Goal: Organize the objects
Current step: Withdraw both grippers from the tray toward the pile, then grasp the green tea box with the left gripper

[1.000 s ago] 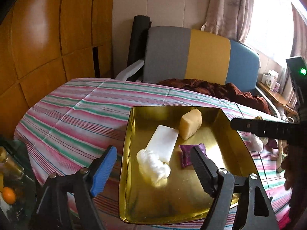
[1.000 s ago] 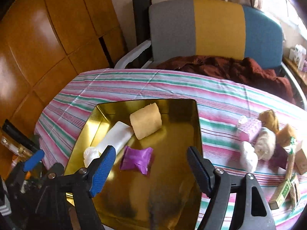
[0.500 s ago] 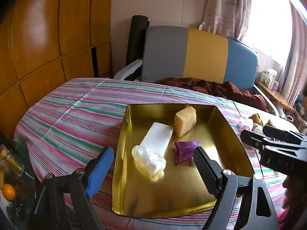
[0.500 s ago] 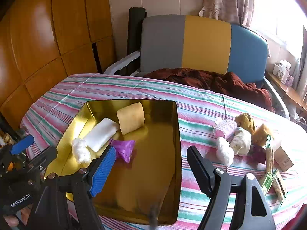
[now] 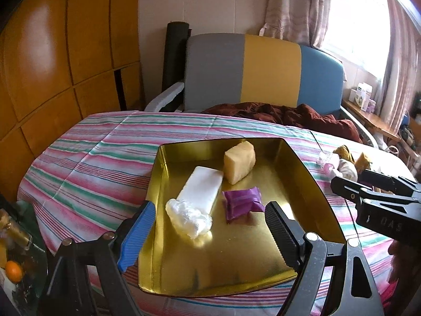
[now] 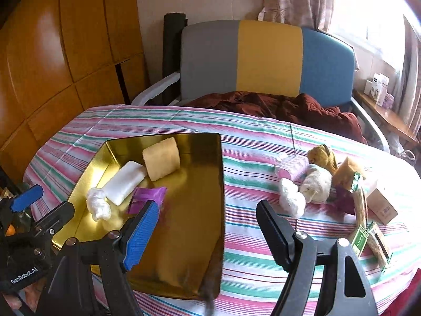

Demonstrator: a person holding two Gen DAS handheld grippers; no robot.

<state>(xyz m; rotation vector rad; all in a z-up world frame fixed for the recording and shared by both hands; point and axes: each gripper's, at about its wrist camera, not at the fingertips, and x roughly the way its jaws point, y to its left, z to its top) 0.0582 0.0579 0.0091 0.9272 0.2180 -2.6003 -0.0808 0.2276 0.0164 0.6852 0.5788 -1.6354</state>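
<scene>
A gold tray [image 5: 310, 184] [image 6: 200, 237] lies on the striped tablecloth. In it are a white bar [image 5: 201, 188] [image 6: 123, 181], a tan block [image 5: 239, 162] [image 6: 161, 158], a purple packet [image 5: 242, 204] [image 6: 147, 197] and a white wad [image 5: 188, 217] [image 6: 98, 206]. My left gripper [image 5: 208, 234] is open and empty above the tray's near edge. My right gripper [image 6: 208, 231] is open and empty over the tray's right side. A pile of loose items [image 6: 315, 181] lies on the cloth to the right, among them a pink packet [image 6: 292, 167] and a white wad [image 6: 290, 200].
A cardboard box [image 6: 381, 205] and green snack packets [image 6: 360, 237] lie at the far right. A grey, yellow and blue chair [image 5: 263, 71] with a dark red cloth [image 6: 276, 108] stands behind the table. A wooden wall [image 5: 52, 65] is at the left.
My right gripper has drawn back and swung right, from over the tray's middle toward the pile. My left gripper has pulled back slightly. The tray's contents have not moved.
</scene>
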